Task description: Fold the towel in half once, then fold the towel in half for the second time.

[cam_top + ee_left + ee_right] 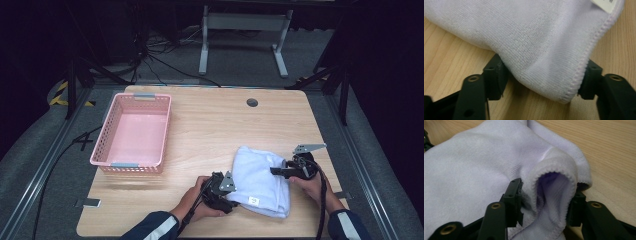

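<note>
A folded white towel (260, 177) lies on the wooden table (210, 125) near its front right. My left gripper (231, 201) is at the towel's front-left corner. In the left gripper view the towel (536, 37) fills the gap of my left gripper (542, 80), whose jaws stand wide apart, one on each side of the hemmed corner. My right gripper (278, 171) is at the towel's right edge. In the right gripper view my right gripper (546, 202) has its jaws drawn in on a raised loop of the towel (474, 170).
A pink plastic basket (165, 130) stands empty at the table's left side. A round cable hole (252, 102) is near the far edge. Bare wood lies between the basket and the towel. A small label (254, 201) sits on the towel's front.
</note>
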{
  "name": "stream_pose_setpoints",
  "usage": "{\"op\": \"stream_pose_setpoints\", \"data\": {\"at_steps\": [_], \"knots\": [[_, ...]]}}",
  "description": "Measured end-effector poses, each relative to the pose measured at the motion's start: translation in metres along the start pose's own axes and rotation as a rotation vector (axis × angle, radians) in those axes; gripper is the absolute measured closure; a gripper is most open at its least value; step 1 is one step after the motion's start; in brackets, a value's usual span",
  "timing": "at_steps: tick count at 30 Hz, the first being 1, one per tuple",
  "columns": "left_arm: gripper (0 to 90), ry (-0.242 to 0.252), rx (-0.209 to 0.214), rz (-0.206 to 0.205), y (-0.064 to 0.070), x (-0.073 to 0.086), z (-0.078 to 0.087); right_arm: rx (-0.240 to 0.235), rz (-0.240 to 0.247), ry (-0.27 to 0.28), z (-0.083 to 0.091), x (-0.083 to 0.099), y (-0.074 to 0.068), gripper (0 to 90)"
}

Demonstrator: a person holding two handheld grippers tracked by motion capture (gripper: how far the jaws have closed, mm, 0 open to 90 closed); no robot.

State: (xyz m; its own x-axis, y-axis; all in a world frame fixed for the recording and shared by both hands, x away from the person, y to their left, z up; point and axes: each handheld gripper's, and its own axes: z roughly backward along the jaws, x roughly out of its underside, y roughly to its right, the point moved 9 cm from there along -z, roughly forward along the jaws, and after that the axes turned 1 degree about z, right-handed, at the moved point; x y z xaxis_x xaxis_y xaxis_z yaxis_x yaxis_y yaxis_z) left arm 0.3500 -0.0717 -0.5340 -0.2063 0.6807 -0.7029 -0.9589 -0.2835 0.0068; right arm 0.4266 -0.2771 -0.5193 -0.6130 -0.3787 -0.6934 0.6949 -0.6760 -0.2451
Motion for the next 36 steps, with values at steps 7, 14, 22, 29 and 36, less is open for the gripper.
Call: {"op": "stream_pose_setpoints", "data": {"at_steps": [7, 14, 22, 29, 36], "knots": [[54.5, -0.028, 0.005, -0.012, -0.002, -0.003, 0.001, 0.010, 0.039, -0.008, 0.001, -0.002, -0.006, 68.5], [59.9, -0.024, 0.001, -0.011, -0.002, -0.004, 0.000, 0.047, 0.073, -0.007, 0.002, -0.002, -0.009, 72.1], [60.5, -0.038, -0.013, -0.035, -0.002, -0.003, 0.002, 0.068, 0.101, -0.009, 0.004, -0.004, -0.012, 74.2], [61.6, -0.041, -0.015, -0.043, -0.002, -0.003, 0.003, 0.080, 0.111, -0.004, 0.004, -0.005, -0.015, 74.9], [62.9, -0.028, -0.018, -0.043, -0.005, -0.004, 0.005, 0.090, 0.130, 0.003, 0.006, -0.008, -0.016, 75.5]]}}
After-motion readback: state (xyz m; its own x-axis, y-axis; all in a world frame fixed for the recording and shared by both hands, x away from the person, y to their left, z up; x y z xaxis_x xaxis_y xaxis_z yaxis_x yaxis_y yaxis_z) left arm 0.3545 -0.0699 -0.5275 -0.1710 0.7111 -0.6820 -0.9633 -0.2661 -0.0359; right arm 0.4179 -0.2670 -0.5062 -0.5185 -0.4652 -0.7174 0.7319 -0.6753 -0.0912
